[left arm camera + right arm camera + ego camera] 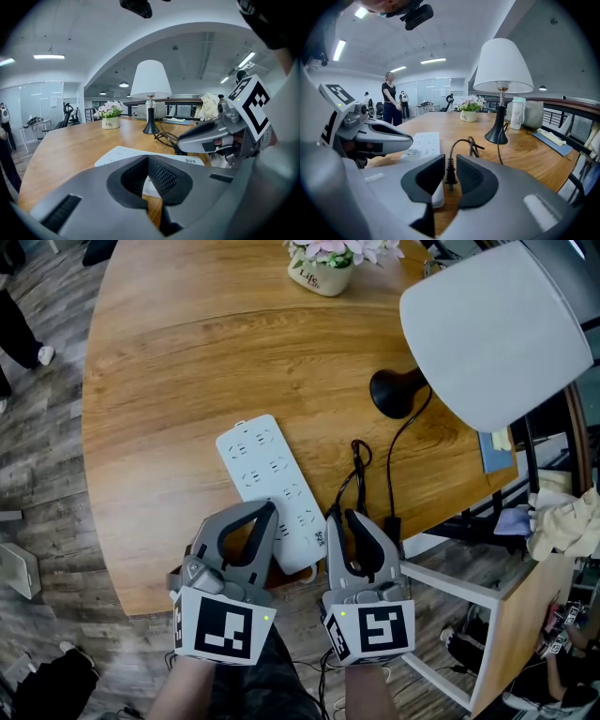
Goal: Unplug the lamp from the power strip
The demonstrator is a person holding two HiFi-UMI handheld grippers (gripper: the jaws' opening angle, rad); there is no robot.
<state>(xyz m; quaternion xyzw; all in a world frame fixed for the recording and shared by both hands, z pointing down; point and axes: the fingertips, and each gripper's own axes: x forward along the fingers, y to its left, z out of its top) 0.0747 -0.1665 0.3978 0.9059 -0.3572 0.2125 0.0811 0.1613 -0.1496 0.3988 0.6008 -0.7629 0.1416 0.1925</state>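
A white power strip [267, 482] lies on the round wooden table [169, 381]. The lamp, with a white shade [497, 329] and a black base [397, 393], stands at the right. Its black cord [358, 465] runs down to my right gripper [339, 517]. In the right gripper view this gripper [449, 161] is shut on the black plug [450, 174], whose prongs hang bare beside the strip [423, 143], out of any socket. My left gripper [269, 511] is shut with nothing in it, its tips over the strip's near end [140, 157].
A flower pot [323, 268] stands at the table's far side. A white bottle [516, 114] is behind the lamp. Cloths [562, 521] and a white-framed stand [469, 601] sit off the table's right edge. A person [390, 101] stands far off in the room.
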